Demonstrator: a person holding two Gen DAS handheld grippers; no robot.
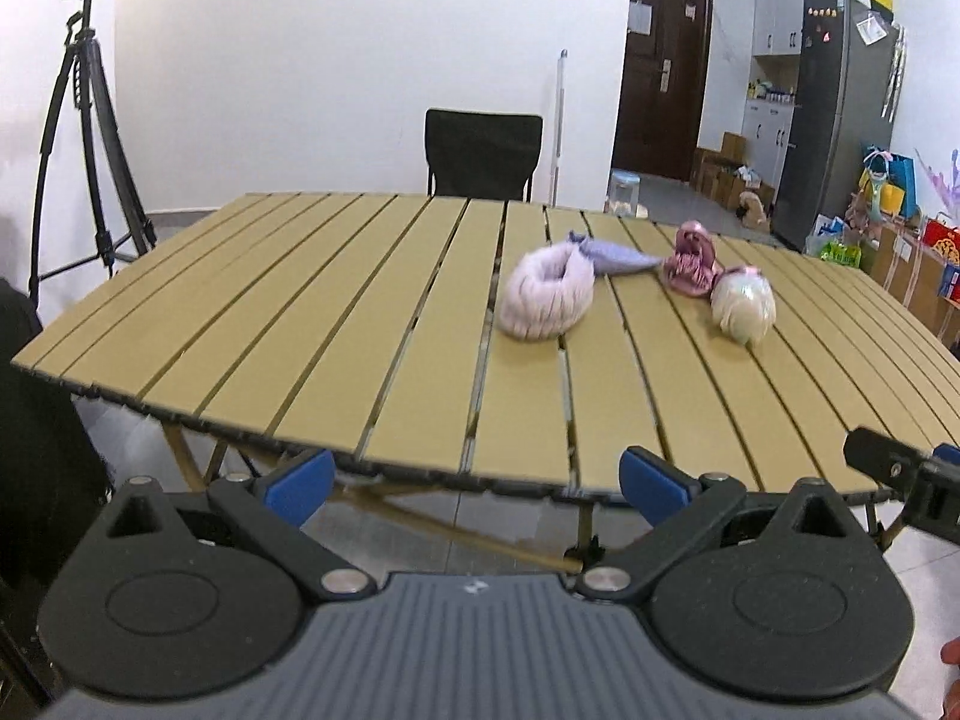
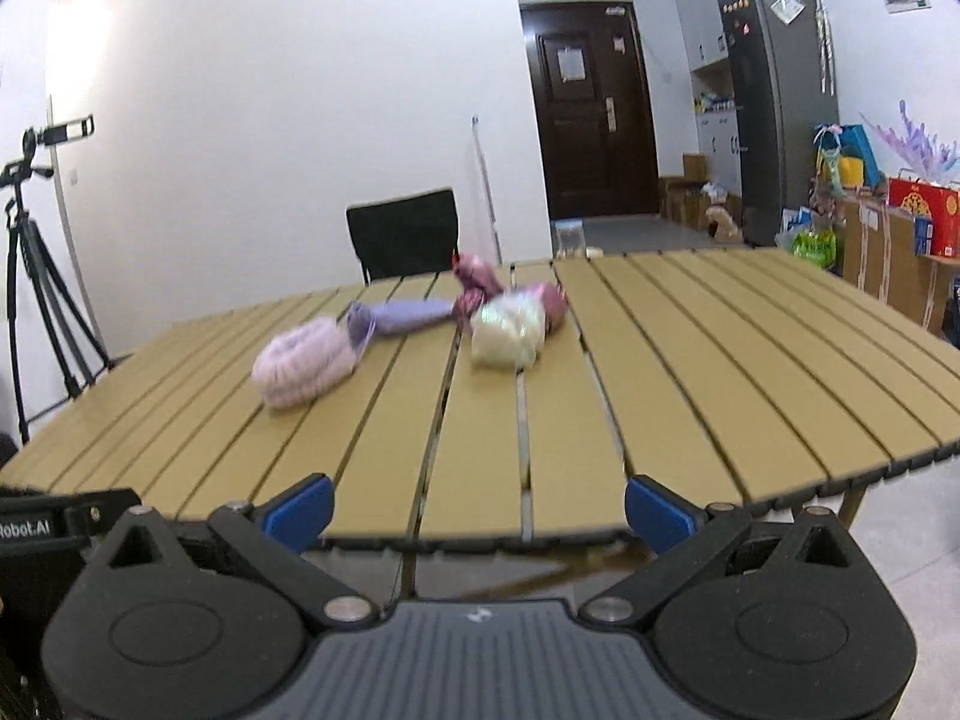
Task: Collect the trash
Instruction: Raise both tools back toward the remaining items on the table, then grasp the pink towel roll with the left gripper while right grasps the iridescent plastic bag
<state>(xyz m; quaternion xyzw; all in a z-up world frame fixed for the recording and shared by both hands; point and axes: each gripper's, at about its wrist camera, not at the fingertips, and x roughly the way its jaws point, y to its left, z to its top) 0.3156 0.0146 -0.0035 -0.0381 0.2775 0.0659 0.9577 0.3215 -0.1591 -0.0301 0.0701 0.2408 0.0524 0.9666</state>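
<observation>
**Tan slats, four scraps, both grippers waiting at the edge**

Tan tabletop (image 1: pixel 372 324) carries the trash in one loose cluster mid-table: pink ruffled wrapper (image 1: pixel 546 297), lilac wrapper (image 1: pixel 612 258), maroon wrapper (image 1: pixel 690 264), cream wrapper (image 1: pixel 743 305), possibly touching, though blur hides it. Left gripper (image 1: pixel 477 483) and right gripper (image 2: pixel 479 507) hover at the near edge, jaws spread wide, holding nothing, probably lining up a first pick.

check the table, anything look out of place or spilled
Nothing is spilled or damaged. The only clutter is a loose cluster on the tan slatted table: a pale pink crumpled bundle, a lilac twisted wrapper, a dark pink crinkled wrapper and a cream shiny wad.
</observation>
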